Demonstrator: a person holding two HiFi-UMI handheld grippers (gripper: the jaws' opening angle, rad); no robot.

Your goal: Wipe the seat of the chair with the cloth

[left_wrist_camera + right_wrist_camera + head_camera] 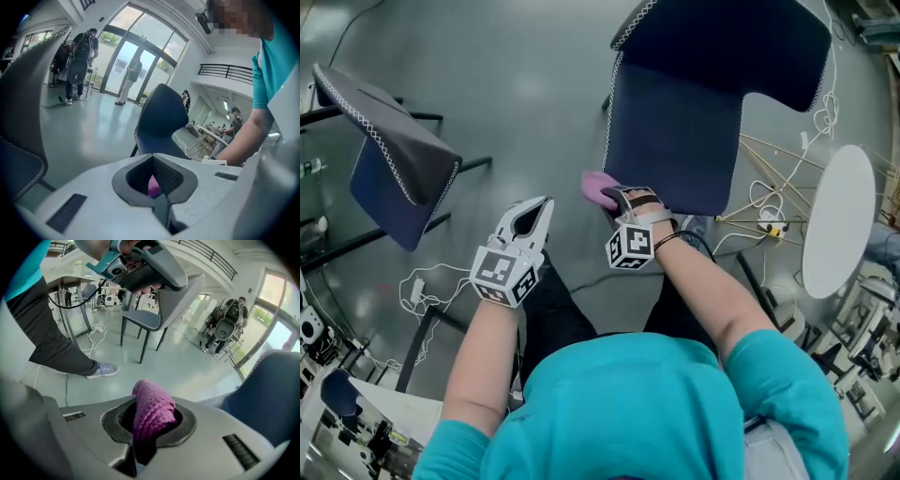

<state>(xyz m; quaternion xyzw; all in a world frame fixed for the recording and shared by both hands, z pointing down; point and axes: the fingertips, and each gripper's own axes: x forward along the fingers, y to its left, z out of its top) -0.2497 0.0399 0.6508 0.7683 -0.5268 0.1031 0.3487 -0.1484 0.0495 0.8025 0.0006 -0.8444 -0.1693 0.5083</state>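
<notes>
A dark blue chair (694, 112) with white edge stitching stands ahead of me; its seat (675, 141) faces up, and its edge shows at the right of the right gripper view (272, 394). My right gripper (614, 199) is shut on a purple cloth (598, 187), held just left of the seat's near corner. The cloth (150, 416) bulges out between the jaws. My left gripper (530, 217) hangs shut and empty over the floor, left of the right one. The same chair (159, 122) appears in the left gripper view.
A second dark chair (389, 159) stands at the left. A round white table (839, 220) with wooden legs and cables (769, 211) lies to the right of the seat. People stand by glass doors (131, 70) far off. Grey floor (516, 84) lies between the chairs.
</notes>
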